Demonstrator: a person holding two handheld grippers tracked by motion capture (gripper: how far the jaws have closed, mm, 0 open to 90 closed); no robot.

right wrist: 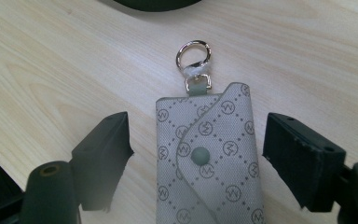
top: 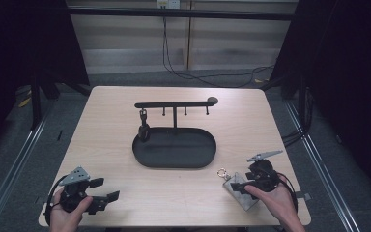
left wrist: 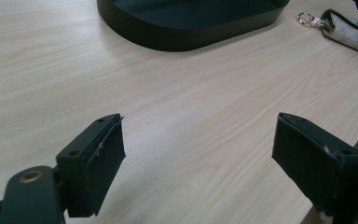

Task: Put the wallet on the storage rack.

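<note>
A grey patterned key pouch (top: 243, 197) with a gold ring (top: 221, 172) lies flat on the wooden table at the front right. In the right gripper view the pouch (right wrist: 209, 158) lies between my right gripper's (right wrist: 198, 122) jaws, with a gap of bare table on each side; the ring (right wrist: 193, 53) points away from me. My right gripper (top: 237, 186) is open. At the front left, my left gripper (top: 105, 189) is low over the table, wide open and holding nothing (left wrist: 200, 126). The pouch (left wrist: 349, 32) lies far off in the left gripper view.
A black oval tray (top: 174, 164) sits mid-table, with a post carrying a hook bar (top: 174, 104). A small dark item (top: 144, 130) hangs from the leftmost hook. The tray's wall (left wrist: 191, 37) is ahead of the left gripper. Bare wood lies between both grippers.
</note>
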